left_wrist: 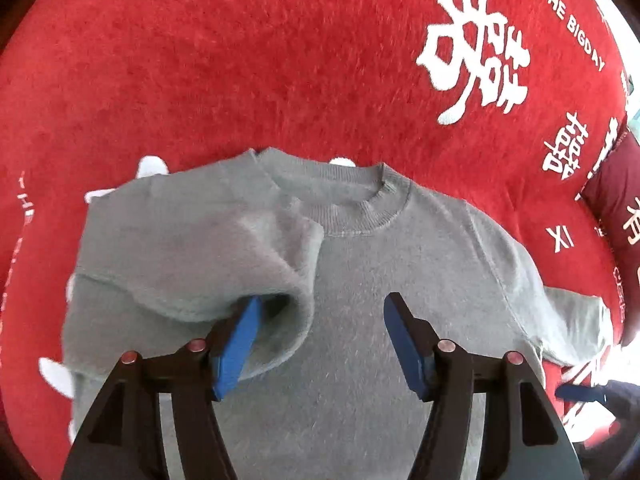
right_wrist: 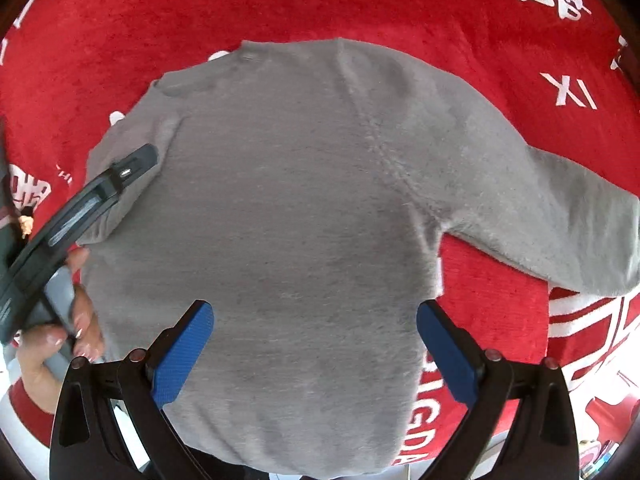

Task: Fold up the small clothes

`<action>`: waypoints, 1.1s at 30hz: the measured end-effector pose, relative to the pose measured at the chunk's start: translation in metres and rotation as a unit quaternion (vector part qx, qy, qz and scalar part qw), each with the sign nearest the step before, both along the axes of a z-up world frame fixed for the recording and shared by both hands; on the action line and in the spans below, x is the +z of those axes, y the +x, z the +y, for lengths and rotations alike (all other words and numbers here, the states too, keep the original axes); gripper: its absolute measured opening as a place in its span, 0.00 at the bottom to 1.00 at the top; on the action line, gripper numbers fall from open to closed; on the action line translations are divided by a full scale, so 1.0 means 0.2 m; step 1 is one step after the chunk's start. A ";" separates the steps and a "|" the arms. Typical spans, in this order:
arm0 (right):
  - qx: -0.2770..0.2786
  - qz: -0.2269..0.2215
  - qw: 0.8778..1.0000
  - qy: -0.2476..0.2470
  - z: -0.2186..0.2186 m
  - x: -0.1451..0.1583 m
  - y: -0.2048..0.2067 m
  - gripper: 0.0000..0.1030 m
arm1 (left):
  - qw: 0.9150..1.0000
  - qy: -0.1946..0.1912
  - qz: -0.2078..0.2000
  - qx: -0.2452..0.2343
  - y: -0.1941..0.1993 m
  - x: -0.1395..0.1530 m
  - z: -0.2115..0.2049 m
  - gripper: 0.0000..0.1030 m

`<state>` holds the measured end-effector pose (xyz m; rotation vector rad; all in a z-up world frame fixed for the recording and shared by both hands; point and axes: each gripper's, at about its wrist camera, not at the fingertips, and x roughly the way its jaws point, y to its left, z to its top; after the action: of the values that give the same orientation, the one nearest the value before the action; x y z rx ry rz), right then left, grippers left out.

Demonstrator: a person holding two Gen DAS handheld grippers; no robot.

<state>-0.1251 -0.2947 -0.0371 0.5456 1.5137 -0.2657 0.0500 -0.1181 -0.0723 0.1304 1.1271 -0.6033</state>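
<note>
Our small grey fuzzy knit sweater [left_wrist: 360, 280] lies flat mid-way across the red plush blanket [left_wrist: 240, 60], one sleeve folded over its chest. Both the left gripper [left_wrist: 320, 316] and right gripper [right_wrist: 316, 320] have jaws apart, holding nothing. The left jaw pad sits in the sleeve cuff [left_wrist: 292, 320], so pulling away could drag the fold open.

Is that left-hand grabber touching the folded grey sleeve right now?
Touching. In the left wrist view the left gripper has its jaws apart, and one blue finger sits inside the cuff of the folded sleeve on the sweater, the cloth draped over it.

Grey sweater [right_wrist: 280, 208] flat on red blanket [right_wrist: 460, 12] w/ white print. R gripper [right_wrist: 316, 356] above hem, jaws apart, nothing between. L gripper [right_wrist: 132, 168] over sweater's left edge; hand [right_wrist: 52, 344] grips it.
</note>
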 end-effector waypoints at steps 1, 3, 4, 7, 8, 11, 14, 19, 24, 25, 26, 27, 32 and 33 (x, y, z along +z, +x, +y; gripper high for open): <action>0.005 -0.003 1.000 -0.005 0.01 0.01 0.02 0.99 | 1.000 0.001 0.002 -0.002 -0.01 0.03 0.03 0.63; 0.018 -0.017 1.000 -0.017 0.02 0.05 0.08 0.99 | 1.000 0.001 0.001 0.008 0.00 0.10 0.12 0.63; 0.033 -0.029 0.999 -0.026 0.05 0.08 0.15 0.99 | 1.000 0.000 -0.002 0.018 0.02 0.13 0.18 0.63; 0.087 -0.069 0.993 -0.044 0.17 0.15 0.32 0.99 | 0.997 0.022 -0.023 0.075 0.12 0.20 0.41 0.63; 0.120 -0.088 0.988 -0.048 0.25 0.18 0.41 0.99 | 0.994 0.036 -0.025 0.097 0.17 0.19 0.49 0.63; 0.207 -0.128 0.968 -0.062 0.54 0.20 0.65 0.99 | 0.987 0.080 -0.007 0.137 0.32 0.09 0.67 0.63; 0.292 -0.141 0.942 -0.090 0.79 0.15 0.83 0.99 | 0.986 0.101 0.034 0.132 0.41 -0.05 0.76 0.63; 0.404 -0.074 0.896 -0.172 1.09 -0.15 0.97 0.97 | 0.985 0.112 0.053 0.120 0.41 -0.20 0.81 0.69; 0.375 -0.066 0.902 -0.203 1.02 -0.19 1.00 0.28 | 0.984 0.112 0.049 0.130 0.40 -0.21 0.83 0.75; 0.327 -0.078 0.920 -0.199 0.93 -0.14 1.01 0.28 | 0.984 0.112 0.050 0.130 0.41 -0.21 0.83 0.75; 0.280 -0.095 0.939 -0.176 0.84 -0.08 1.00 0.28 | 0.984 0.113 0.050 0.129 0.41 -0.21 0.83 0.75; 0.232 -0.111 0.955 -0.149 0.75 -0.04 0.99 0.28 | 0.984 0.114 0.051 0.129 0.41 -0.21 0.82 0.75; -0.021 -0.138 0.989 -0.046 0.17 0.00 0.67 0.28 | 0.984 0.118 0.049 0.128 0.42 -0.21 0.80 0.75; -0.057 -0.130 0.990 -0.010 0.10 -0.04 0.59 0.29 | 0.983 0.118 0.048 0.129 0.44 -0.22 0.80 0.75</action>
<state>-0.0067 -0.2751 -0.0450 0.6272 1.2288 -0.2866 0.1381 0.0421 -0.1159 0.1579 1.2838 -0.2461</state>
